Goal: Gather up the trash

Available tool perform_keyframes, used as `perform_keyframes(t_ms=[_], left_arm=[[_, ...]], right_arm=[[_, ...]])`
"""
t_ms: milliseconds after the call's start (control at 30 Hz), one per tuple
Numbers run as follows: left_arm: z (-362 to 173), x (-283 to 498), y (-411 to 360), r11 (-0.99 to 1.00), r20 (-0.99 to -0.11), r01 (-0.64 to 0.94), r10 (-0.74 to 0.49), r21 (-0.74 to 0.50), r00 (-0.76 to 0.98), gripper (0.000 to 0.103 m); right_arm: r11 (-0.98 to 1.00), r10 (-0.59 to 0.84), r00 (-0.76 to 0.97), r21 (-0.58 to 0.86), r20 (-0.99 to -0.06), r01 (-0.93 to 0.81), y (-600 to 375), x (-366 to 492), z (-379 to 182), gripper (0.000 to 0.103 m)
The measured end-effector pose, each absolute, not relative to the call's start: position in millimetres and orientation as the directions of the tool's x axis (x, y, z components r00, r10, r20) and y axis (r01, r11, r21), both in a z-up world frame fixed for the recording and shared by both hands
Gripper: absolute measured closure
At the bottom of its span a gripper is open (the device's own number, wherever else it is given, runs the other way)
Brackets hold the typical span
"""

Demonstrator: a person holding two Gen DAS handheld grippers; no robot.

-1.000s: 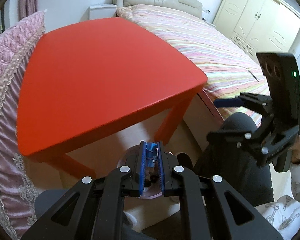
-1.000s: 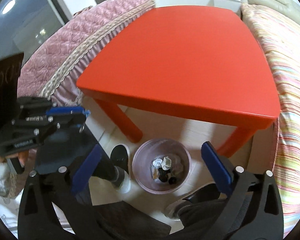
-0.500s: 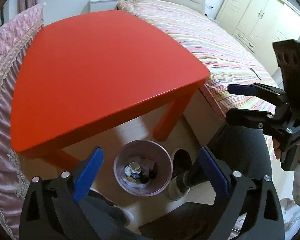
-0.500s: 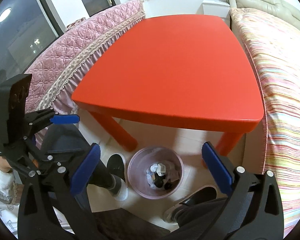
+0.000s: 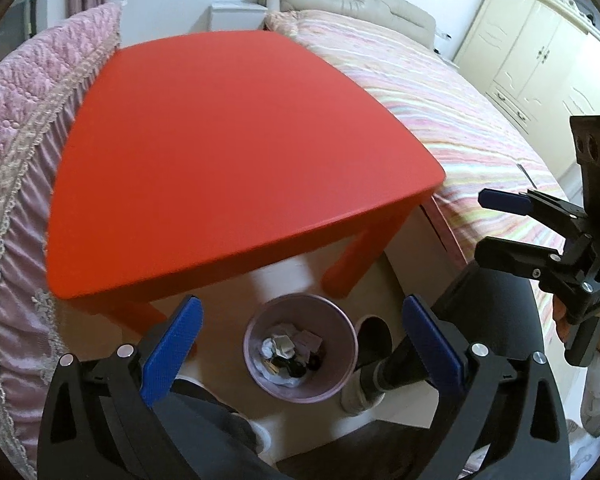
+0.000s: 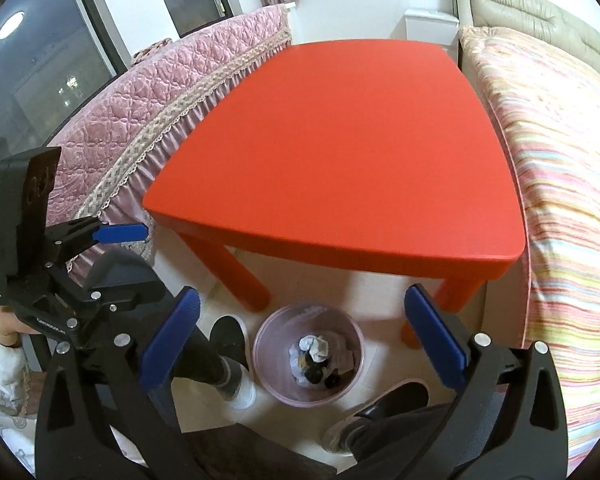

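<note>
Both grippers, the left gripper (image 5: 300, 344) and the right gripper (image 6: 300, 340), had black frames, blue textured pads and silver screws. The person wore dark trousers (image 5: 496, 320), black shoes (image 6: 228, 336) and white patterned sleeves (image 6: 0, 364).

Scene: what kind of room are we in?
Most likely a bedroom: a bed with striped cover and padded headboard, a cream wardrobe, plus a low red table beside the bed.
</note>
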State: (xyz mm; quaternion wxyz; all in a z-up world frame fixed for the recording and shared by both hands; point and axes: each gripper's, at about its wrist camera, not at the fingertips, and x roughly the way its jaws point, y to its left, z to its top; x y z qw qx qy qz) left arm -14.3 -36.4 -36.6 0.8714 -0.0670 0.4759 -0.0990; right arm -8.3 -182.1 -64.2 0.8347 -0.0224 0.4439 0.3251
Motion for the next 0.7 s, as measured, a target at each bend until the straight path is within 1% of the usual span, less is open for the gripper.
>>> perform_keyframes(t_ms=[233,333,500,700], left_arm=[[-14.9,-6.6,-25.8,0.986,-0.793,0.067,-0.164,-0.155,0.586,0.007],[-4.1,-0.6,-20.7,0.986,-0.776,0.067,-0.16,-0.151,0.61,0.007],[14.0,9.4,-11.1,0.993,-0.749,0.048,-0.116,-0.112,0.652,0.007],[30.7,20.3,4.7,0.992,-0.718,0.014,-0.103,-0.128,0.688,0.007]], right_arm=[[0.785,0.531,0.436,0.229,-0.726,-0.575,-169.4,6.3,-39.0,0.003],[0.785,0.536,0.459,0.219,-0.708,-0.579,-163.2,14.0,-26.0,0.003],[0.775,0.55,0.482,0.202,-0.682,-0.598,-151.8,23.1,-9.0,0.003],[0.767,0.566,0.49,0.204,-0.663,-0.609,-144.6,34.4,2.4,0.003]])
